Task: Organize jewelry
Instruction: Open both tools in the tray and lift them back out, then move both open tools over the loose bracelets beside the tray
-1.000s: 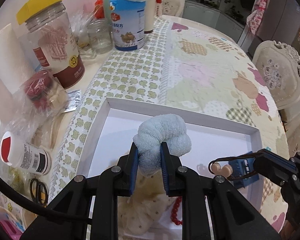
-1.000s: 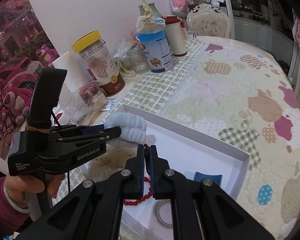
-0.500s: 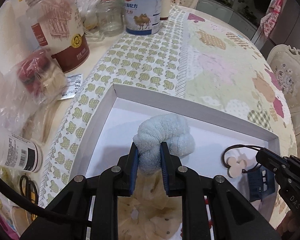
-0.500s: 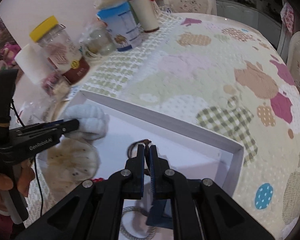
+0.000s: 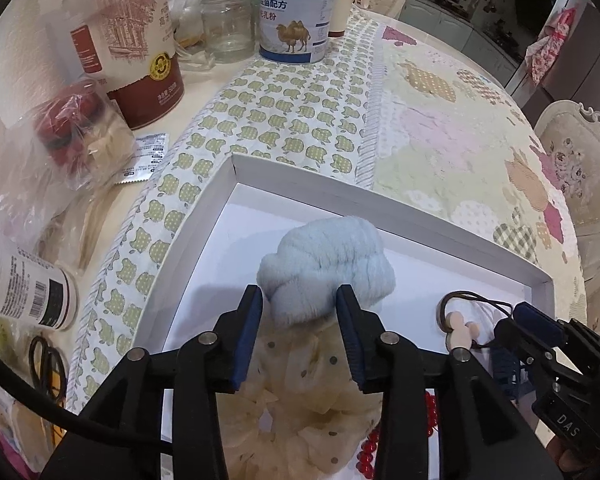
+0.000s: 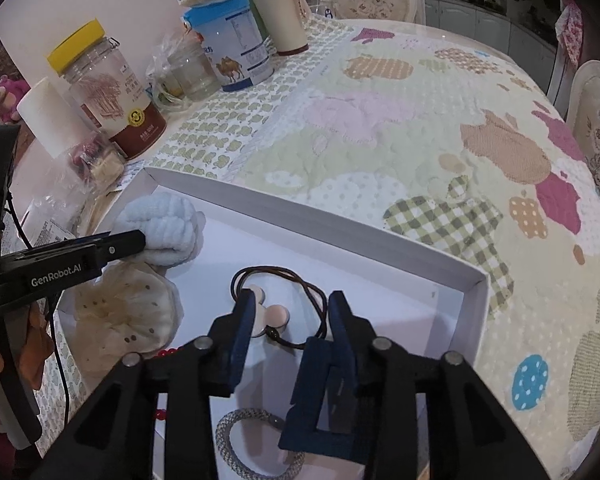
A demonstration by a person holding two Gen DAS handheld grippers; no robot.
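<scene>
Progress: my left gripper (image 5: 299,334) spread, fluffy pale-blue scrunchie (image 5: 327,269) loose at shallow white cardboard tray (image 6: 312,216) far-left corner | my right gripper (image 6: 292,322) spread, brown cord hair tie with wooden charm (image 6: 278,302) lying mid-tray, unheld | remaining: judged nearly finished.

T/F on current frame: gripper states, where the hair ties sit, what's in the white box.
1. The left gripper is clamped shut on the light blue scrunchie. False: its jaws are open, flanking the scrunchie.
2. The right gripper is open. True.
3. The brown hair tie with a mouse-shaped charm lies on the quilted tablecloth. False: it lies inside the white box.
4. The cream dotted scrunchie sits in the box beside the blue one. True.
5. A silver braided hair tie is in the box. True.
</scene>
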